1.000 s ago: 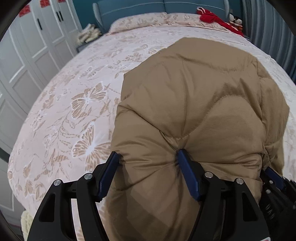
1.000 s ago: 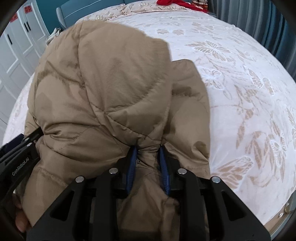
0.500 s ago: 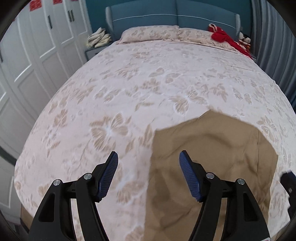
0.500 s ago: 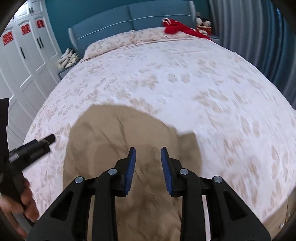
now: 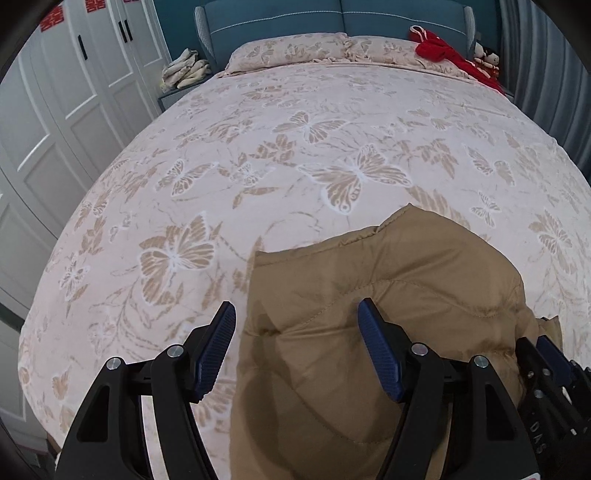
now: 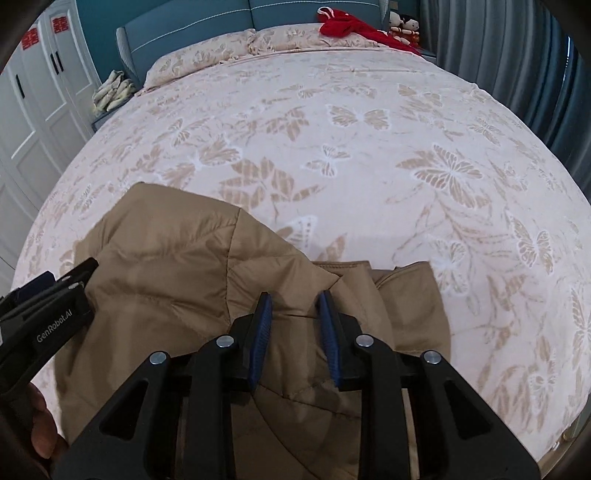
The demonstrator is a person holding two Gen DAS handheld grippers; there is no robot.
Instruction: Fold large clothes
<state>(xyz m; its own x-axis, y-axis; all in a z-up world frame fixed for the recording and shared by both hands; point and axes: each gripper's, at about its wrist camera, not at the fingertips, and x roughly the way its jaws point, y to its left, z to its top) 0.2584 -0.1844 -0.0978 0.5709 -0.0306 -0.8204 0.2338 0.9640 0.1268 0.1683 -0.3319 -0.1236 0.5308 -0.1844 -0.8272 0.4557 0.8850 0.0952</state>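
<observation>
Garment: a tan quilted puffer jacket (image 5: 388,325), matte fabric with stitched seams dividing it into soft padded panels.
Shape: bunched into a rounded, puffy heap; in the right wrist view a flatter layer (image 6: 410,295) pokes out from under the top panel on the right.
Place: on the near end of the bed's pale pink butterfly-print cover (image 5: 295,155), well apart from the pillows.
Left claw (image 5: 297,345): jaws stand wide, black with blue ribbed pads; the jacket's left edge lies below and between them, neither pad pressing on it.
Right claw (image 6: 293,325): jaws narrow and closing, poised over the jacket's upper fold; the fabric shows between the pads, not pinched.
Person: part of a hand (image 6: 42,428) shows at the lower left of the right wrist view.
Background: blue padded headboard (image 5: 332,18), red cloth (image 5: 439,51) by the pillows, white wardrobe doors (image 5: 55,110) at the left.
</observation>
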